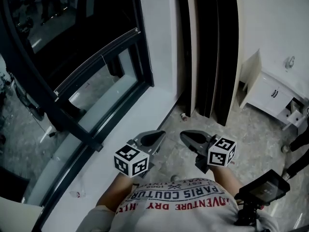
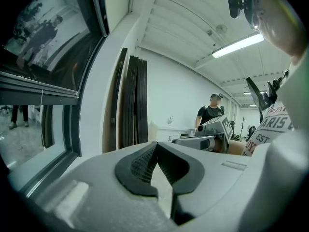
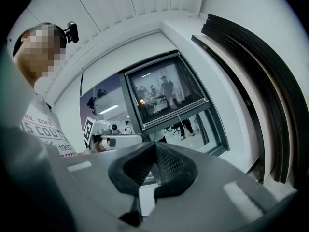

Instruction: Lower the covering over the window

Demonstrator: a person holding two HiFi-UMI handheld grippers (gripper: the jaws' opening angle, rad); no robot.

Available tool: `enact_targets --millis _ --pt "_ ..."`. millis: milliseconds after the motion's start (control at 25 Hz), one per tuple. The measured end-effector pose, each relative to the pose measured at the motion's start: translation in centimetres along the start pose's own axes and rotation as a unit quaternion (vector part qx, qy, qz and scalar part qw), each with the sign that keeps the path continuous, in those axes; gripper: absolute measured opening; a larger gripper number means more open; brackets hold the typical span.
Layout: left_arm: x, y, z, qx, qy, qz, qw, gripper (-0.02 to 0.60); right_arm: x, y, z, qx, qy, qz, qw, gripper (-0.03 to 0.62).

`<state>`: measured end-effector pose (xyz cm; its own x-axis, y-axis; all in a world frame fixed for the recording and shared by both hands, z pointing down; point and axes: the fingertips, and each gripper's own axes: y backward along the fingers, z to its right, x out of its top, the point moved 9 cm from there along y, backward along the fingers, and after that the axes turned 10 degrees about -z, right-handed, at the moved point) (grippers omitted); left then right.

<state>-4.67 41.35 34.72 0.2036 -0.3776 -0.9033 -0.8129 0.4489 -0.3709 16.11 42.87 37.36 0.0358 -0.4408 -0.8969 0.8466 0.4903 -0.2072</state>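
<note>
The window with its dark frame stands at the left of the head view. A dark covering hangs over its upper part and ends in a bottom rail; a thin cord drops from that rail. The rail also shows in the left gripper view, and the rail in the right gripper view. My left gripper and right gripper are held side by side over the sill, apart from the window. Both are shut with nothing between the jaws, as the left gripper and right gripper show in their own views.
A white sill runs below the window. Dark panels lean in the corner to the right. A white cabinet stands at the far right, a camera rig at my right hip. A person stands in the background.
</note>
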Motion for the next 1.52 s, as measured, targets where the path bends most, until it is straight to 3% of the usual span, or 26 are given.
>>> enact_targets --millis 400,960,1240,1520 --pt "6.4 -8.9 -5.3 0.032 0.006 0.024 0.9992 0.002 5.7 0.2 11.4 0.009 0.004 0.015 1.0 0.006" --pt "7.8 -10.8 -11.9 0.077 0.024 0.041 0.9959 0.002 8.6 -5.5 17.3 0.045 0.017 0.001 0.999 0.006" --pt "9.7 -12.8 -19.1 0.075 0.031 0.047 0.9956 0.002 11.7 -10.8 22.2 0.048 0.031 -0.005 0.998 0.006" --pt "13.4 -16.2 -29.4 0.064 0.04 0.052 0.9958 0.002 16.3 -17.4 28.6 0.03 0.026 -0.009 0.999 0.006"
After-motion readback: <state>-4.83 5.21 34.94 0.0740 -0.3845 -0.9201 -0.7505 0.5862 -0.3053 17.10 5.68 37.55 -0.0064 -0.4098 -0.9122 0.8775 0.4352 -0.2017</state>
